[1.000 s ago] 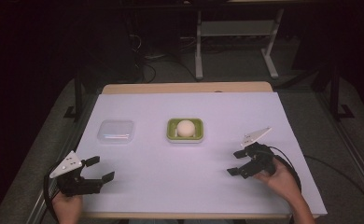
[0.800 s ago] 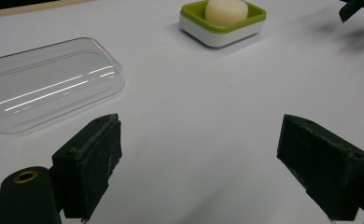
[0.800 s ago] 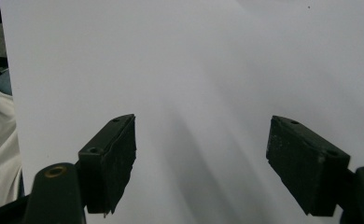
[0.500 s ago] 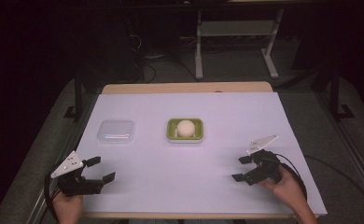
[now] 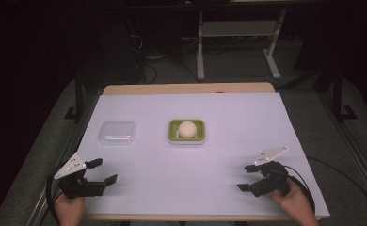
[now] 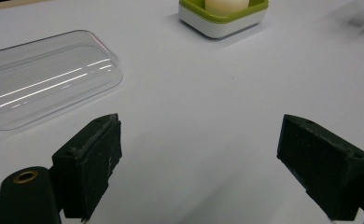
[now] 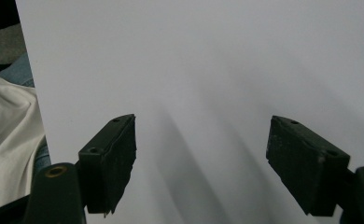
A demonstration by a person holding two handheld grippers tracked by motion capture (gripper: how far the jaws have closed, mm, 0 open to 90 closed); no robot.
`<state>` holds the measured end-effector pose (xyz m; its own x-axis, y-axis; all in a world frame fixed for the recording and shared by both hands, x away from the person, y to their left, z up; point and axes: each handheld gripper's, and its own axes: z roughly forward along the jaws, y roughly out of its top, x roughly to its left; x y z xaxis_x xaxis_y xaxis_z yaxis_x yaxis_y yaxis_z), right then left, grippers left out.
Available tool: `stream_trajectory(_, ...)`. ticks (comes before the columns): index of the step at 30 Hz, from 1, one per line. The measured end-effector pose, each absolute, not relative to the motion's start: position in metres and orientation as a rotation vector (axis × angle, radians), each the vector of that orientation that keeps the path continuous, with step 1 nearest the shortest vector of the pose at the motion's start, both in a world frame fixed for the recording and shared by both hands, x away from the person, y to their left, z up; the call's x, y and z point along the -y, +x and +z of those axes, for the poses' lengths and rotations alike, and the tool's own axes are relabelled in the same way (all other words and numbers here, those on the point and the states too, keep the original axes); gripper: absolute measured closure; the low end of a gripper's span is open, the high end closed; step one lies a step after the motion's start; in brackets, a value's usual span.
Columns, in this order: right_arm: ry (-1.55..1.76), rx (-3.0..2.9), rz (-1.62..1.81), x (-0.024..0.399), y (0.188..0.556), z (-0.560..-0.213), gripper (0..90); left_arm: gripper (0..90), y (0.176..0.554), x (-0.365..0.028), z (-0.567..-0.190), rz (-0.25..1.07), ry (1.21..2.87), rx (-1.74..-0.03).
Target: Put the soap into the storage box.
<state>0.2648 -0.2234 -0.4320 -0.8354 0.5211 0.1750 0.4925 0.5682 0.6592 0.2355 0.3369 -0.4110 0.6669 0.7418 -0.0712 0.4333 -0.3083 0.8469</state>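
Observation:
A green and white dish (image 5: 186, 131) (image 6: 223, 15) holding a pale round soap (image 5: 187, 128) (image 6: 226, 4) sits mid-table. To its left lies a clear plastic lid (image 5: 117, 132) (image 6: 45, 85), flat on the white table cover. My left gripper (image 5: 102, 171) (image 6: 213, 168) rests near the front left corner, open and empty, aimed toward the lid and dish. My right gripper (image 5: 247, 178) (image 7: 215, 163) rests near the front right corner, open and empty, pointing left across bare white cover.
The white cover (image 5: 191, 183) spans the table, with a wooden edge (image 5: 186, 88) at the far side. A table frame (image 5: 238, 33) stands on the floor behind. Beyond the table's near edge, clothing (image 7: 7, 140) shows at the left of the right gripper view.
My right gripper has drawn back toward the front right corner and settled lower. The left gripper has stayed put.

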Motion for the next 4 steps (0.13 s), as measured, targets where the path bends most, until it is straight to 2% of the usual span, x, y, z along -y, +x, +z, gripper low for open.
stream_trajectory(4, 0.886, -2.756, 1.111, 0.2199, 0.2560, -0.4367, 23.1, 13.3, 0.2355, -0.3358, -0.4106, 0.416, 1.959, -0.908)
